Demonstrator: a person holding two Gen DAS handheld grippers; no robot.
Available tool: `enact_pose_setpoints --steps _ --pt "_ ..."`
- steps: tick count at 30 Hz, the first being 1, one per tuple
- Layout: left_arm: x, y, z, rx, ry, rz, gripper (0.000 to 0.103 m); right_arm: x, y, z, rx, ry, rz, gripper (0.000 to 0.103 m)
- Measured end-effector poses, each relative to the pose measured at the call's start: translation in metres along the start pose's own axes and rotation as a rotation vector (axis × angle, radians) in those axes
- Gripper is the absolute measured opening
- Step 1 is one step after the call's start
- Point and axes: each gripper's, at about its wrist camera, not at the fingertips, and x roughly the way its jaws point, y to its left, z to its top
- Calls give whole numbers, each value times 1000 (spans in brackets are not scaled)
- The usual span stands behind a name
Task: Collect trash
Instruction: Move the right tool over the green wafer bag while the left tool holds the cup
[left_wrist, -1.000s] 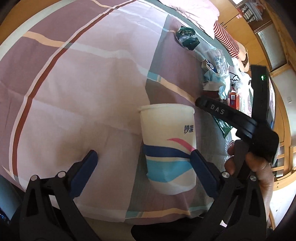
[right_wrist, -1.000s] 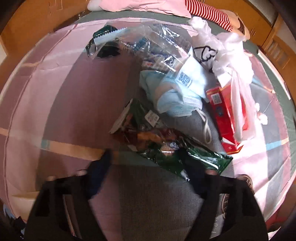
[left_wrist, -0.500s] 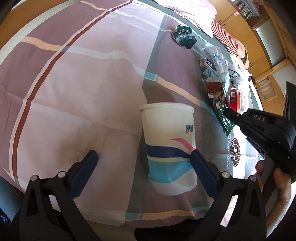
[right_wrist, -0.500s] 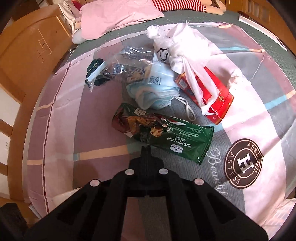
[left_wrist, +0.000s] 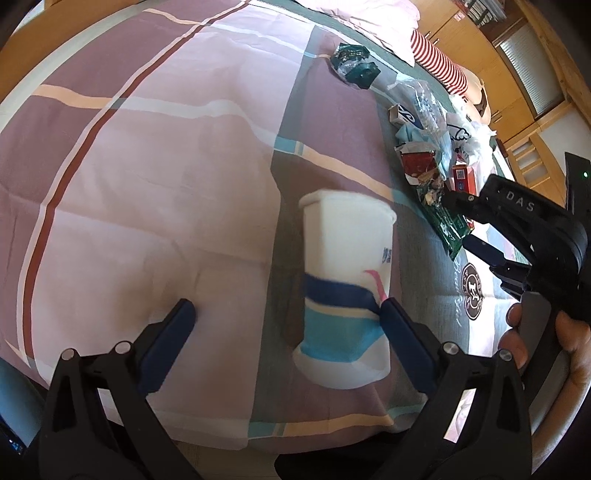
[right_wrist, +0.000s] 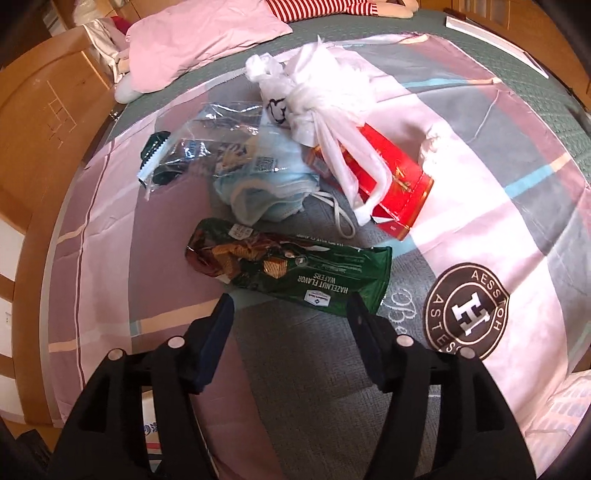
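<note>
Green foil marks the wafer packet (right_wrist: 295, 271), which lies flat on the bed (right_wrist: 498, 229) just ahead of the right gripper (right_wrist: 291, 314); its jaws have just been opening and stand spread with nothing between them, so the sound move is probably to come down over the packet's near edge and pinch the loose film, not the crumbly part. The left gripper (left_wrist: 284, 325) is spread wide, one finger beside the paper cup (left_wrist: 345, 291), whose inside cannot be seen. The white plastic bag (right_wrist: 317, 96) lies knotted over the red box (right_wrist: 402, 184), contents hidden.
</note>
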Motion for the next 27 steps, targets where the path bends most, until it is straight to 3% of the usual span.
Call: enact_pose_setpoints --steps 13,18,23,27 --pt "3 -8 -2 42 -2 14 99 6 4 -2 -2 28 -7 64" --pt "1 -12 -3 60 0 -33 81 7 3 -1 -4 29 -8 64" --pt "1 -19 -5 88 9 -54 74 9 3 -1 -2 30 -11 64" --pt "3 -20 -6 90 16 -67 73 8 3 -1 0 25 -13 64"
